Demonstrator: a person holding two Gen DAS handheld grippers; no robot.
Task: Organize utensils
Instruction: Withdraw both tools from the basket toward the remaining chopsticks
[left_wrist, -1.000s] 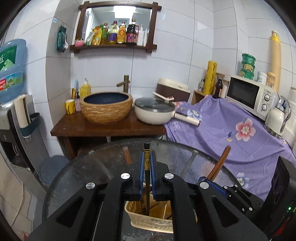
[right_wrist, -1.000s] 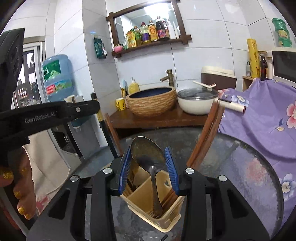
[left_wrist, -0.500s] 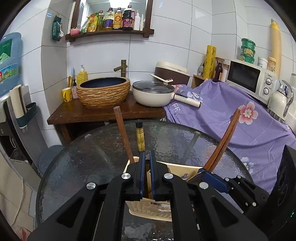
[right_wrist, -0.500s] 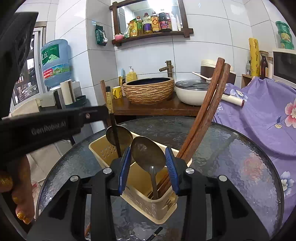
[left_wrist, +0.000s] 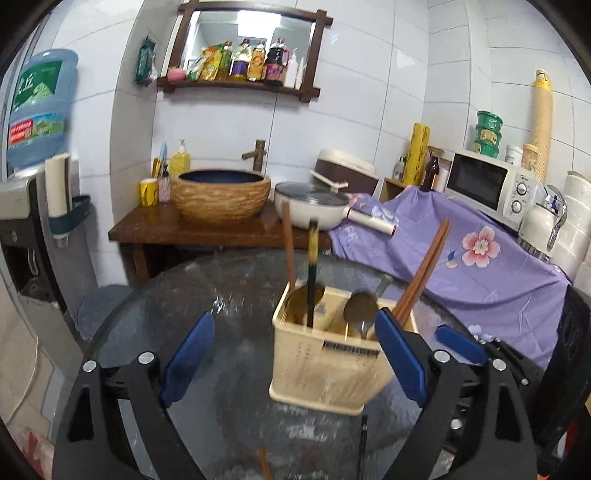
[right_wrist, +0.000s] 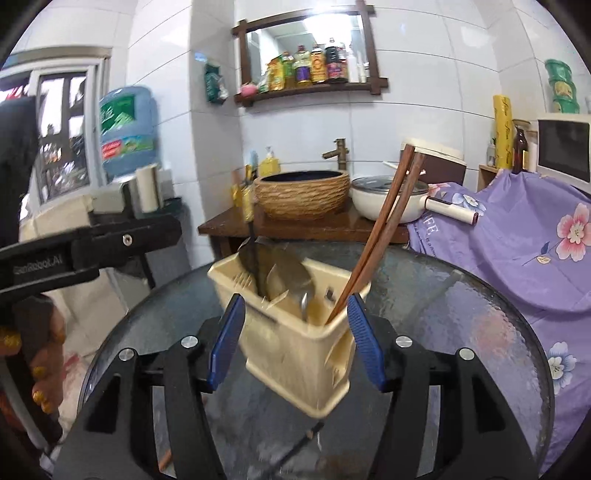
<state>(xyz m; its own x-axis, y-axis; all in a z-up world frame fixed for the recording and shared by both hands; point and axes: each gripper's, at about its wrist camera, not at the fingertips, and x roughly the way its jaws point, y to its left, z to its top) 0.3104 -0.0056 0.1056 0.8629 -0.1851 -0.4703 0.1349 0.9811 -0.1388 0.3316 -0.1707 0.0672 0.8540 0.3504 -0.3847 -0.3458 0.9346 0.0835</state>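
Note:
A cream plastic utensil holder (left_wrist: 325, 365) (right_wrist: 295, 354) stands on the round glass table (left_wrist: 236, 369) (right_wrist: 461, 317). In it stand metal spoons (left_wrist: 360, 310) (right_wrist: 291, 277), a black and gold chopstick (left_wrist: 312, 273) (right_wrist: 251, 236), a brown chopstick (left_wrist: 288, 251) and a pair of brown chopsticks (left_wrist: 424, 269) (right_wrist: 384, 221). My left gripper (left_wrist: 291, 358) is open and empty, just in front of the holder. My right gripper (right_wrist: 295, 339) is open and empty, its pads (right_wrist: 364, 339) on either side of the holder. More chopsticks lie on the glass in front (left_wrist: 364, 443) (right_wrist: 295, 446).
Behind the table, a wooden stand (left_wrist: 218, 229) carries a woven basin (left_wrist: 221, 195) and a white pan (left_wrist: 314, 210). A purple floral cloth (left_wrist: 480, 258) covers the counter at right, with a microwave (left_wrist: 487, 184). A water dispenser (left_wrist: 33, 147) stands left.
Both grippers have opened and pulled back. The left let go of the black and gold chopstick and the right let go of the spoon; both now stand in the holder.

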